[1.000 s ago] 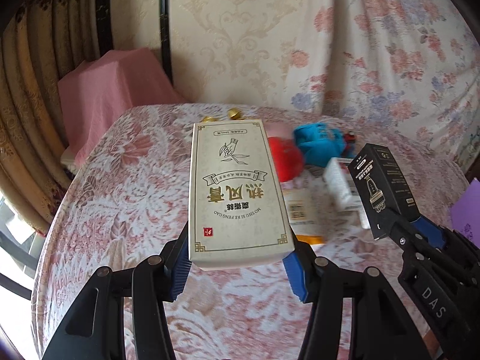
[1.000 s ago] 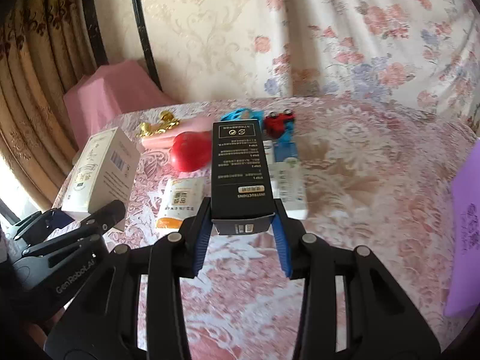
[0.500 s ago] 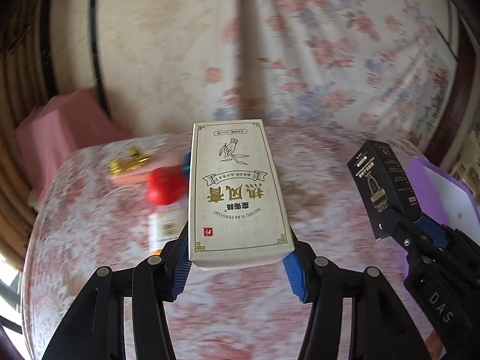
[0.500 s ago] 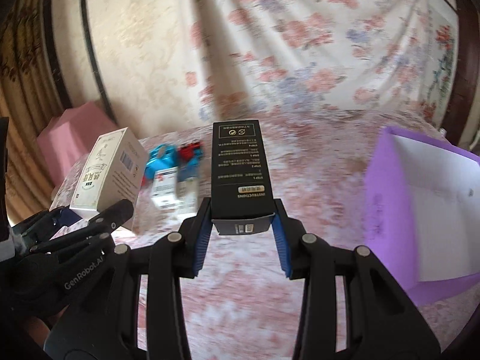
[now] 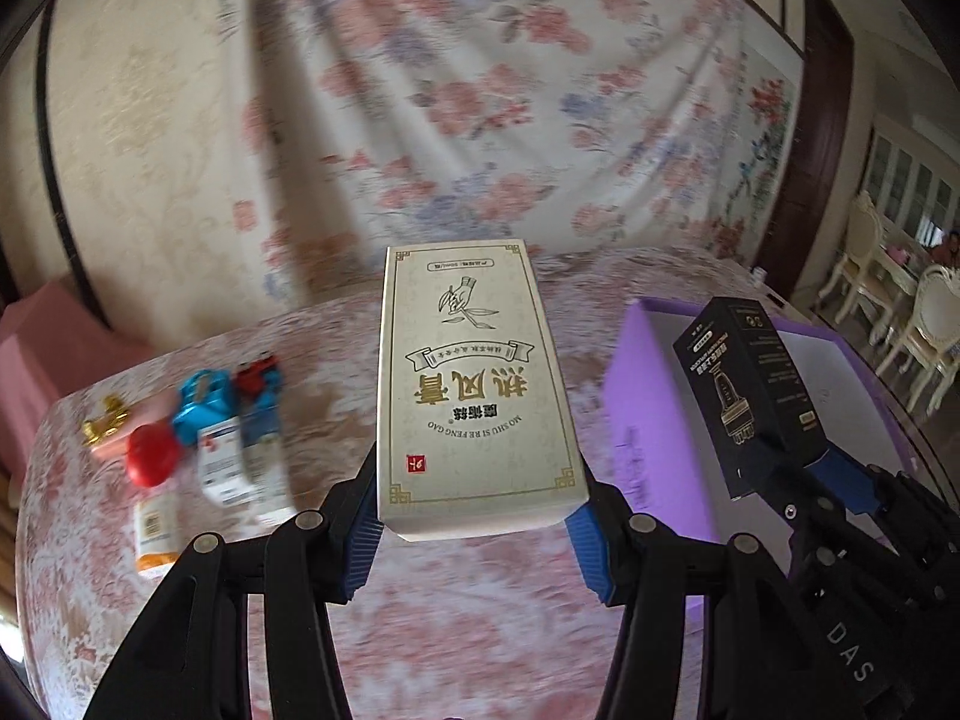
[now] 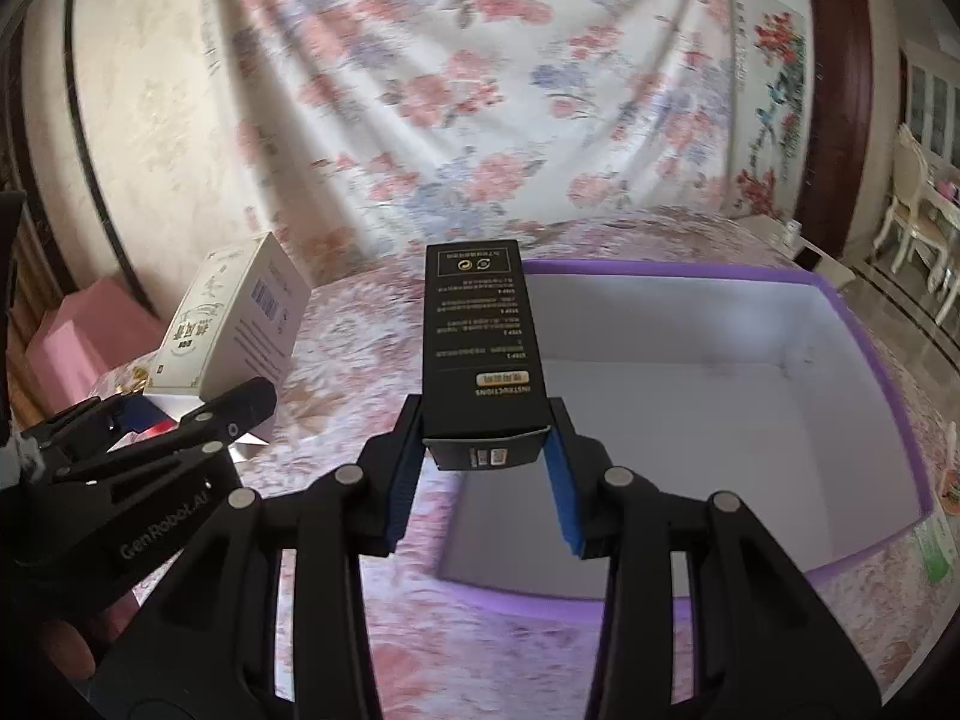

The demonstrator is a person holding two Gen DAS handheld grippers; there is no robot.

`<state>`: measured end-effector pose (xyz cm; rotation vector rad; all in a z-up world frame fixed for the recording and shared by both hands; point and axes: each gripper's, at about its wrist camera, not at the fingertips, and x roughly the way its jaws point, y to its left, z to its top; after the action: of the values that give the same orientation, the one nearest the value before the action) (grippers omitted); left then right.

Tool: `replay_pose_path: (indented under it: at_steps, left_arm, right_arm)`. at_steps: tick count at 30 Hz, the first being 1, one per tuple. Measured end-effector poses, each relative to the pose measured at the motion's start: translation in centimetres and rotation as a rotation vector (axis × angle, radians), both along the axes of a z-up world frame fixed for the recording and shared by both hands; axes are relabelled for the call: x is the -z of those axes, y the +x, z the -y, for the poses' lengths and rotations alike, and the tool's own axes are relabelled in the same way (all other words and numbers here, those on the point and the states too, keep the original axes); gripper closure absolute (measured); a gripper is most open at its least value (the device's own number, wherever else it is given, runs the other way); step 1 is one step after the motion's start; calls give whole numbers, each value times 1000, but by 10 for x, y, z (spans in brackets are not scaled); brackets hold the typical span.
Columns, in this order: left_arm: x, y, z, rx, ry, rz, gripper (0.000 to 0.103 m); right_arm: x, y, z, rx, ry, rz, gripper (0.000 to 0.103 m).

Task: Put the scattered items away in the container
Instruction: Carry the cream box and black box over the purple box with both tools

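Observation:
My left gripper (image 5: 477,531) is shut on a cream box with gold lettering (image 5: 474,384), held above the floral tablecloth. My right gripper (image 6: 483,468) is shut on a tall black box (image 6: 480,336), which hangs over the near left corner of the open purple container (image 6: 864,354). The container's white inside holds nothing that I can see. In the left wrist view the black box (image 5: 747,396) and the purple container (image 5: 642,414) lie to the right. In the right wrist view the cream box (image 6: 231,324) is at the left.
Scattered items stay on the table's left side: a red ball (image 5: 150,462), a blue toy (image 5: 201,405), small white boxes (image 5: 225,465), a gold object (image 5: 105,423). A floral sheet hangs behind. Cream chairs (image 5: 918,324) stand far right. A green item (image 6: 933,552) lies beside the container.
Both grippers have swung rightward and risen, each carrying its box. The scattered items slid to the left of view, and the purple container has come into view under the black box.

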<state>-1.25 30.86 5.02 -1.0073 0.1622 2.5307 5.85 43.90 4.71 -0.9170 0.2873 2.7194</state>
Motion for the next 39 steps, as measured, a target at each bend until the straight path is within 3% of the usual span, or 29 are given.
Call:
replay_pose_path:
  at_steps: [7, 19, 30, 39]
  left_arm:
    - [-10, 15, -56, 72, -11, 2, 49]
    - [-15, 14, -107, 142, -5, 69, 49]
    - [13, -13, -154, 202, -40, 201, 49]
    - [48, -27, -187, 214, -129, 305, 49]
  right_arm:
    - [-5, 16, -51, 61, -19, 10, 62]
    - [-4, 26, -112, 106, -29, 68, 61]
    - [13, 7, -147, 113, -51, 174, 61]
    - [29, -10, -166, 114, -75, 252, 61]
